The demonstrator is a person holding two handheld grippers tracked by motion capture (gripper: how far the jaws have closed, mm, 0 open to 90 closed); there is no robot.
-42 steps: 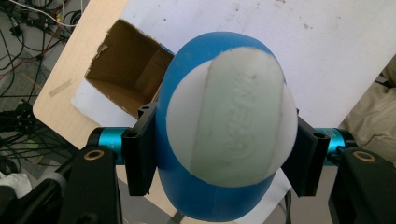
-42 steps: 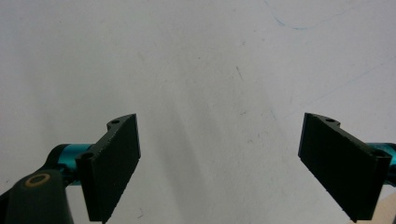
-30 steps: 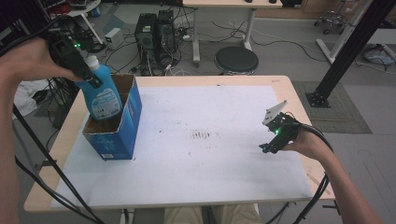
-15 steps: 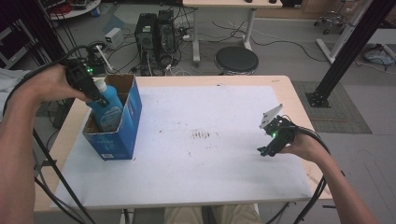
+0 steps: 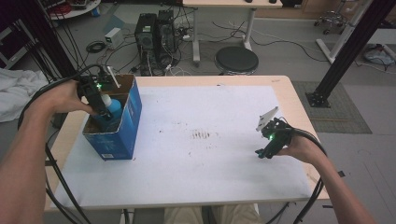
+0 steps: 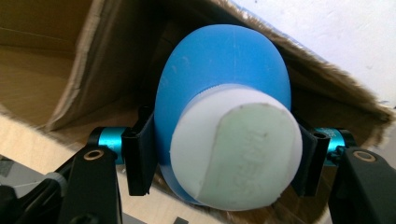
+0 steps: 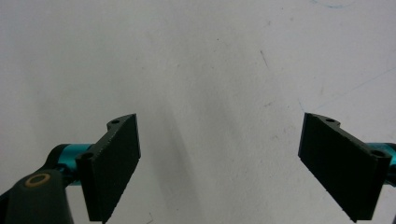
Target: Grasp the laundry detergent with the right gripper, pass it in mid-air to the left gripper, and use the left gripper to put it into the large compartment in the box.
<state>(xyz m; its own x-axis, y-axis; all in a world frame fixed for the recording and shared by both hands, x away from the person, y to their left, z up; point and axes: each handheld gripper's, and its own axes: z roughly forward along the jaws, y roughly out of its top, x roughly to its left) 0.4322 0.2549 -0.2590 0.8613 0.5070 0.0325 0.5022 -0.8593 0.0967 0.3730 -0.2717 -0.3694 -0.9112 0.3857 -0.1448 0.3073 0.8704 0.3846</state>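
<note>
Two grippers are in play, and the nearer one in the high view, the right gripper [image 5: 270,142], rests low over the white surface [image 5: 210,163] well to the right of the box, its fingers [image 7: 114,163] spread wide with nothing between them. That forearm comes in from the bottom edge and angles up and inward, the hand holding its tool close above the surface. Farther off, at the left end of the surface, stands the blue cardboard box [image 5: 119,135] with its top flaps open. Inside it sits the blue bottle [image 6: 219,70] with the white cap [image 6: 236,149], clamped at the shoulder just below the cap by the fingers [image 6: 140,154] of the left gripper [image 5: 100,105]. The left forearm reaches in from the left edge with the wrist bent so the tool points down into the box. The step in hand looks like lowering the bottle into the box; to do it well, the person should keep the bottle upright and clear of the box's frayed flap beside it, let the base settle on the box floor, and only then ease the grip open and lift straight out.
</note>
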